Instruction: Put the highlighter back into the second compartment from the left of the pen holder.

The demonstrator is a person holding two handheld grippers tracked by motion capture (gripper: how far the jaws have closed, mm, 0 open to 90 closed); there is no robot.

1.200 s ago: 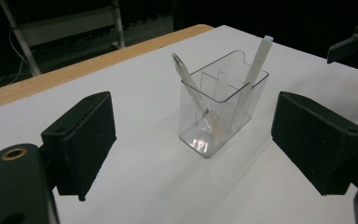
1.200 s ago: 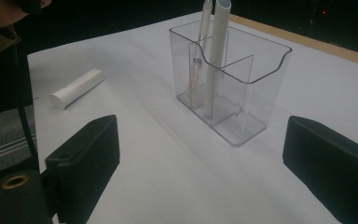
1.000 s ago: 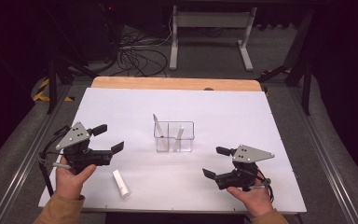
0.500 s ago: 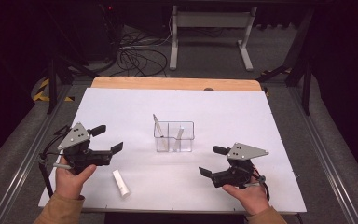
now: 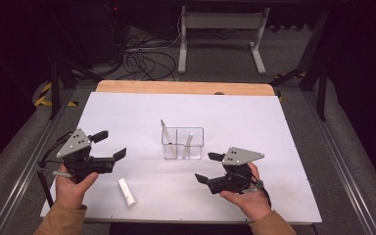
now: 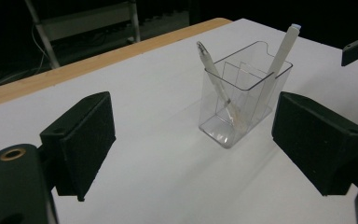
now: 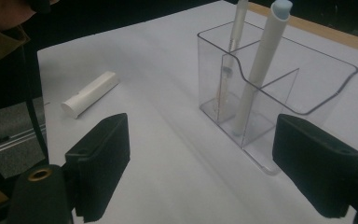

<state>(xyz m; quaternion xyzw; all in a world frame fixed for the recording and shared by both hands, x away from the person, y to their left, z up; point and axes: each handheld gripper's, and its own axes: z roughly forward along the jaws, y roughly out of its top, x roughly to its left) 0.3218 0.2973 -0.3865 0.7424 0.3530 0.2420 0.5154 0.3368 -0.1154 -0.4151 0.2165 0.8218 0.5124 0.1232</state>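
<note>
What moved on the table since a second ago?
The right gripper slid left, toward the white tube and nearer the clear holder. Its jaws have just been closing a little, with nothing between them. The left gripper, the tube, the holder and its two pens stayed put.

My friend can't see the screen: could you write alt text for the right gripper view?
A clear divided holder stands on a white table, one white pen in each of two compartments. A white cap lies to its left; two open black fingers frame the foreground.
</note>
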